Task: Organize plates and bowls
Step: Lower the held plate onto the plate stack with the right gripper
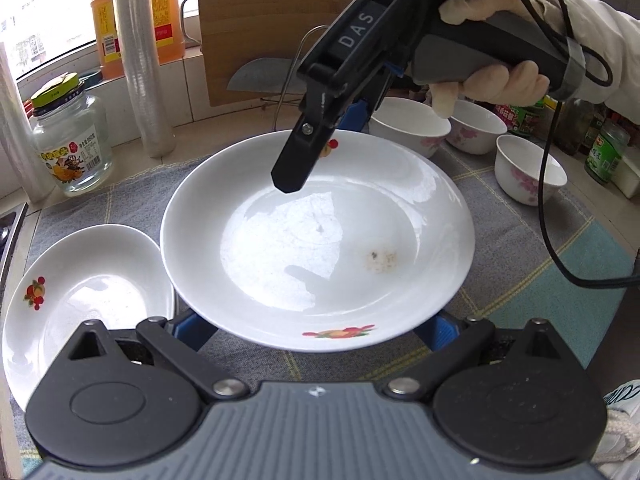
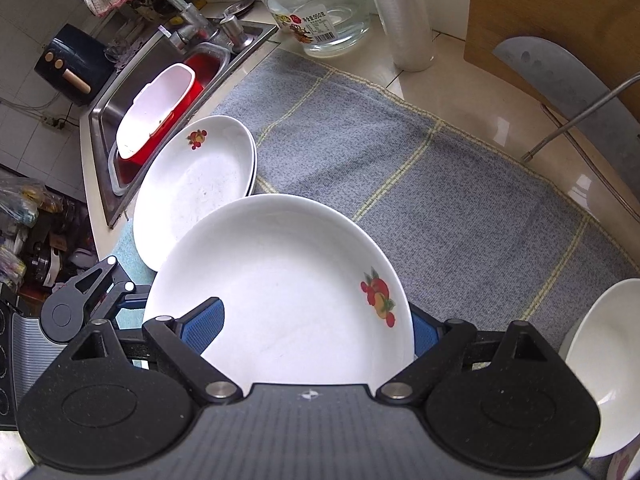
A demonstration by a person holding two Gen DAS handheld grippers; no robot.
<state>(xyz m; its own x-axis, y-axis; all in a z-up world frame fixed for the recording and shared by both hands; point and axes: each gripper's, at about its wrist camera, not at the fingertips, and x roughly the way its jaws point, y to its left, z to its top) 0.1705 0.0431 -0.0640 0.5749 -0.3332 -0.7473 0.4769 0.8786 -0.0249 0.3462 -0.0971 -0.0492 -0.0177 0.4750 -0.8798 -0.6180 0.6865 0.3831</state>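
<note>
Nearest the left wrist camera, the left gripper carries the near rim of a large white plate between its two blue pads, one at each side of the rim; whether these pads press on the plate or merely cradle it cannot be told from this view. Opposite, the right gripper, held in a gloved hand, meets the far rim of the same plate. In the right wrist view that plate fills the space between the right gripper's pads, which stand wide apart and bear on opposite parts of the rim. The plate thus appears raised above the grey checked cloth, held from two sides, roughly level.

A stack of smaller plates, bearing the same fruit motif, rests on the cloth at the sink side, its edge passing under the large plate's rim. Three flowered bowls stand well apart on the other side.

The coming move likely turns on one relation: the stack lies to the left of the held plate, on the left gripper's side, so that hand is nearer. Being broader than the stack, the plate may overhang if set on top.
</note>
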